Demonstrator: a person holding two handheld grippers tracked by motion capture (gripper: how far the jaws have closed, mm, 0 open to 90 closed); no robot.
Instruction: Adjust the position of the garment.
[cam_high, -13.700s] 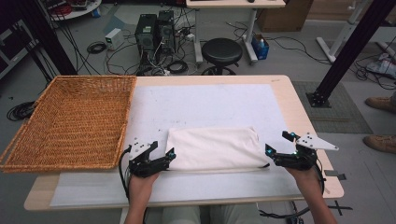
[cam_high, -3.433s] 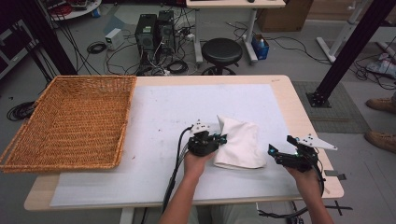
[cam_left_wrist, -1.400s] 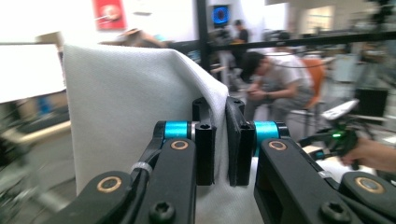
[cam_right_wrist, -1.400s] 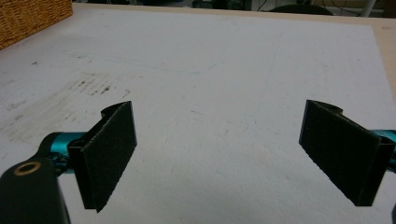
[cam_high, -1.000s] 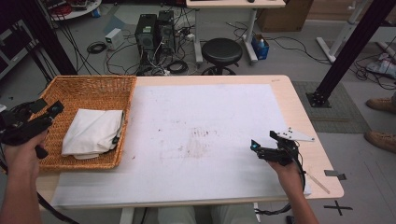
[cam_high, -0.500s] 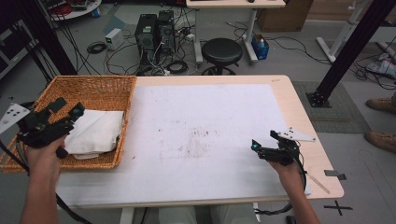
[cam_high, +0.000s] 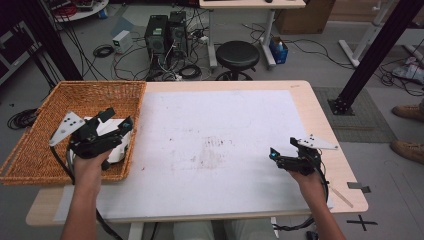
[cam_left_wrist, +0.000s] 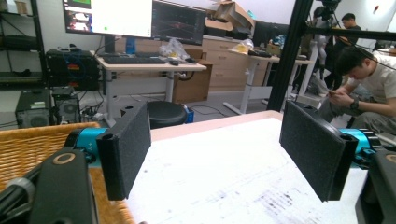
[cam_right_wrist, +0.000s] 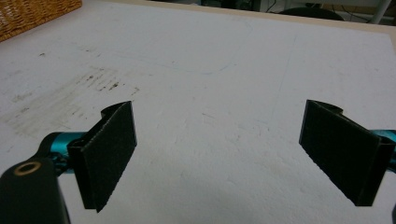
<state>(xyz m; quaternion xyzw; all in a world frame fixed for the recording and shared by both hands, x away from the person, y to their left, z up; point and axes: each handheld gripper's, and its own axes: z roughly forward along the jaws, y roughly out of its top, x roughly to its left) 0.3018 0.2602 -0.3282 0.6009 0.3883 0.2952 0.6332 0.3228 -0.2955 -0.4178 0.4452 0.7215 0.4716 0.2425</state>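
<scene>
A folded white cloth (cam_high: 119, 146) lies in the right part of the wicker basket (cam_high: 45, 120), partly hidden by my left hand. My left gripper (cam_high: 118, 119) hovers just above the cloth and points toward the table. Its jaws have just opened a little wider and stand open with nothing between them, as the left gripper view (cam_left_wrist: 219, 154) confirms. That view also has the basket rim (cam_left_wrist: 28, 144) at the lower left. My right gripper (cam_high: 274, 154) rests low over the white table sheet (cam_high: 220, 130) near the front right, open and empty (cam_right_wrist: 224, 158).
The basket takes up the table's left end, and its corner (cam_right_wrist: 32, 14) appears in the right gripper view. Behind the table stand a black stool (cam_high: 237, 55) and computer towers (cam_high: 162, 32). A black post (cam_high: 370, 55) rises at the right. A seated person (cam_left_wrist: 369, 88) is farther off.
My left hand has moved right, from the basket's left edge to above the cloth in its right part. The cloth stays in the basket. The right gripper has not moved.
</scene>
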